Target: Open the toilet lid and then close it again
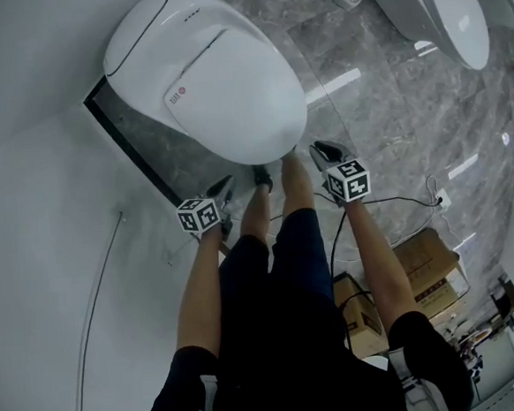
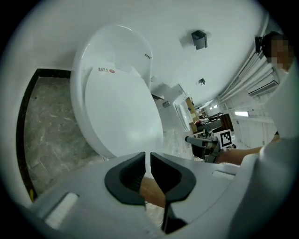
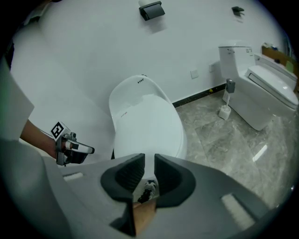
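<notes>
The left gripper (image 2: 148, 158) is seen clenched. Its two dark jaws are brought together to a hairline slit, nothing is caught between them, and only a bare leg (image 2: 152, 191) is glimpsed behind. The right gripper (image 3: 149, 161) is held slightly released. A narrow gap is left between its jaws, nothing is grasped, and a shoe (image 3: 147, 189) is seen through the gap.

From each gripper's own view, the toilet lid (image 1: 231, 96) is found at twelve o'clock, beyond the jaw tips and apart from them. The lid is lowered flat on the white toilet (image 1: 150, 27), so the bowl is fully covered. In the head view the left gripper is placed at about seven o'clock of the lid's front rim, clear of it. The right gripper is placed at about five o'clock, just beside the rim; contact there cannot be confirmed. A marker cube (image 1: 198, 215) is carried on the left gripper, and another is carried on the right.

The person's legs are set between the two grippers, close to the lid's front edge. A grey marbled floor (image 1: 382, 110) is spread under the toilet, and a white wall (image 1: 40, 262) is seen at nine o'clock. A second toilet (image 1: 454, 12) is seen at two o'clock, well apart. Cardboard boxes (image 1: 430, 271) are stacked at four o'clock, and a black cable (image 1: 398, 200) is trailed across the floor near the right gripper.
</notes>
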A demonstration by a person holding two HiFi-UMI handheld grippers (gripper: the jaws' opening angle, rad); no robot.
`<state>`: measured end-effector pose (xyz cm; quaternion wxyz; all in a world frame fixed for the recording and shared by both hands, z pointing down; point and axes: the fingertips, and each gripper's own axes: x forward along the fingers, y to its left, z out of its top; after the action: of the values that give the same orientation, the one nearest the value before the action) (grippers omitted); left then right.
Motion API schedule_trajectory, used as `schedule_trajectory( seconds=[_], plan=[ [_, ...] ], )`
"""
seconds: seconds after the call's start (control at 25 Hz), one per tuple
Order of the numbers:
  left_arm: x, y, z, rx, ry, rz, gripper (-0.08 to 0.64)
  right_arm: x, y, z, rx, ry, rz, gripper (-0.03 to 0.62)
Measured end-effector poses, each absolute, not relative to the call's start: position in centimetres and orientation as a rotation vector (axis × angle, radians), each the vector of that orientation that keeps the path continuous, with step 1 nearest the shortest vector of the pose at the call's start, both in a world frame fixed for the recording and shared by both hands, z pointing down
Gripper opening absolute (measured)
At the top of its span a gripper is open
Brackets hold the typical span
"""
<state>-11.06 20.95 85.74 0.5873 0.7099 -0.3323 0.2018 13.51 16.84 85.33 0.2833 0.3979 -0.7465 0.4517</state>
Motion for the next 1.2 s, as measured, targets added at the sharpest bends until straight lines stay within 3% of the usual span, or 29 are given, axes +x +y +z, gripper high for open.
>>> schedule_trajectory(
  seconds=[0.52,0.8,1.2],
  plan=[
    [-11.4,21.2,93.9,1.592,-0.831,0.408,0.026,12.6,17.5,95.4,1.070,-1.932,1.372,0.170],
    [-11.5,21.0,97.3,1.483,-0.896,0.264,0.152,12.3,16.9,98.3,1.111,-1.904,1.467,0.205],
    [-11.8,20.3,98.4,1.354,-0.979,0.125,0.187,11.1,15.9,98.7,1.124,-1.888,1.581,0.236]
  ],
)
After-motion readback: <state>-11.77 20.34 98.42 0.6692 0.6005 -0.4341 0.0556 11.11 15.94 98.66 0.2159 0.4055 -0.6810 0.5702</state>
